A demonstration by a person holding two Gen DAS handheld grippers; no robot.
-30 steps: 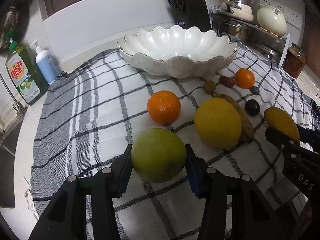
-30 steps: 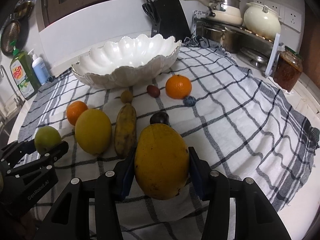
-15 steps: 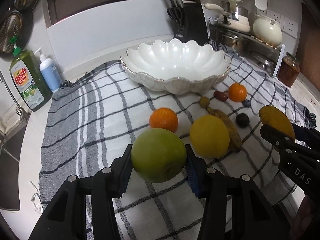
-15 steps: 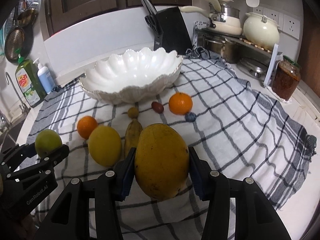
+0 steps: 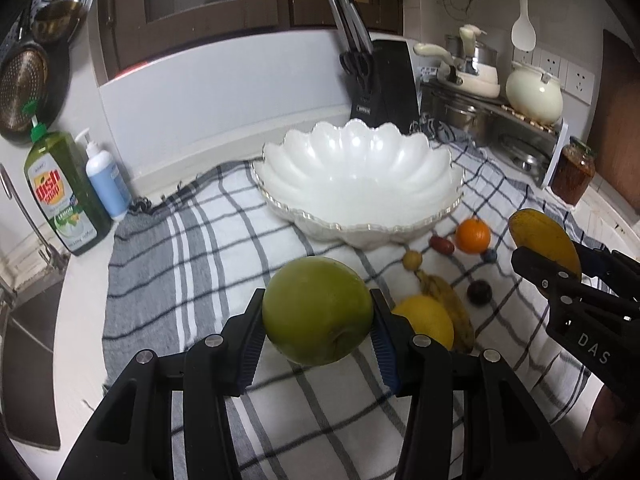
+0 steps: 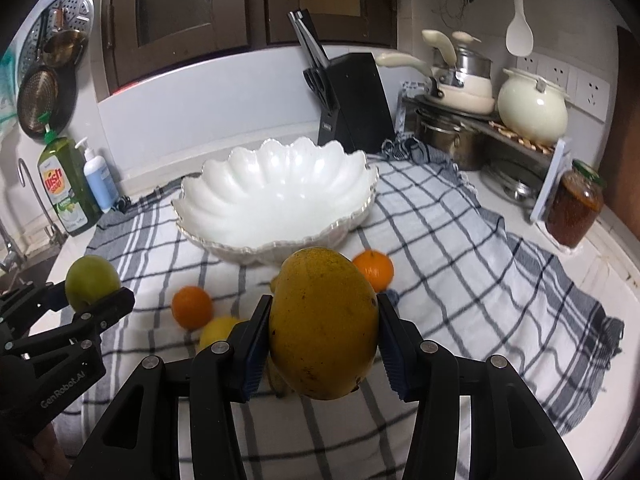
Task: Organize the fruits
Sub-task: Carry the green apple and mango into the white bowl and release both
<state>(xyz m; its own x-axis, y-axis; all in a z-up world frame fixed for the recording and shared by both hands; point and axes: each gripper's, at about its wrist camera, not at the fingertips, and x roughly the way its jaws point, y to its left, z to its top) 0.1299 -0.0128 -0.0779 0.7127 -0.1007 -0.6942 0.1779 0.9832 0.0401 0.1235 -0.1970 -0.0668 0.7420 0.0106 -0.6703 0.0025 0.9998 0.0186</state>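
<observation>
My left gripper (image 5: 318, 316) is shut on a green apple (image 5: 318, 310) and holds it above the checked cloth (image 5: 168, 264). It also shows in the right wrist view, at the left (image 6: 92, 282). My right gripper (image 6: 324, 330) is shut on a yellow mango (image 6: 324, 322), also seen at the right of the left wrist view (image 5: 544, 238). The white scalloped bowl (image 5: 360, 176) stands empty ahead. On the cloth lie a lemon (image 5: 426, 320), a banana (image 5: 450, 308), an orange (image 5: 473, 235), another orange (image 6: 192, 306) and several small fruits.
Dish soap (image 5: 64, 192) and a pump bottle (image 5: 106, 182) stand at the far left by the sink. A knife block (image 5: 380, 80), pots on a rack (image 5: 532, 92) and a jar (image 5: 572, 176) line the back and right.
Both grippers have risen with their fruit, the apple and the mango lifted off the cloth. The bowl and the fruit on the cloth now appear lower and farther off.
</observation>
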